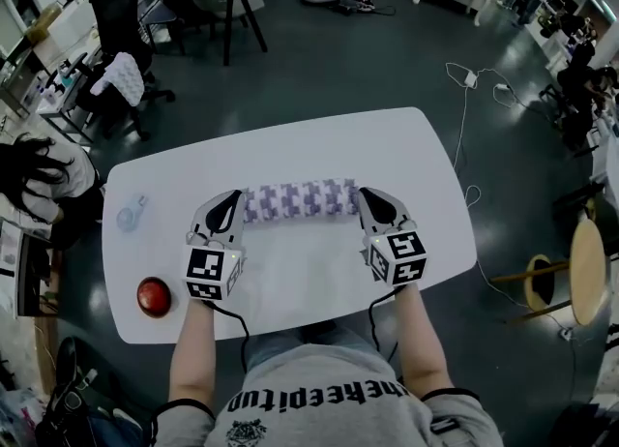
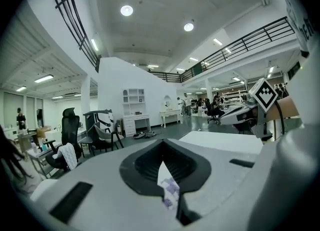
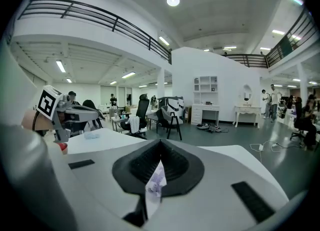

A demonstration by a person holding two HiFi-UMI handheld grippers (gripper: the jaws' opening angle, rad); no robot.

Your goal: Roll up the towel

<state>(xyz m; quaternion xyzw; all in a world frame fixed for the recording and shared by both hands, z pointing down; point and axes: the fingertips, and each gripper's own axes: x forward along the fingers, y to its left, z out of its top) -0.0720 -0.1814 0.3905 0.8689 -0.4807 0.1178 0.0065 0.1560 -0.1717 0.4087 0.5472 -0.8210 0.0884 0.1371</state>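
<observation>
Left gripper point(image 1: 232, 205) is clamped shut on the left end of the rolled purple-and-white checked towel point(image 1: 300, 200), with a scrap of the cloth pinched between its jaws. Right gripper point(image 1: 373, 203) is closed the same way on the right end, so the roll spans level between them over the white table point(image 1: 387, 145). A red button point(image 1: 153, 295) sits at the table's near left corner.

left tongs point(image 1: 230, 205): shut on towel point(image 1: 300, 199) | right tongs point(image 1: 375, 205): shut on towel | forearms point(image 1: 198, 348): parallel, extended forward
</observation>
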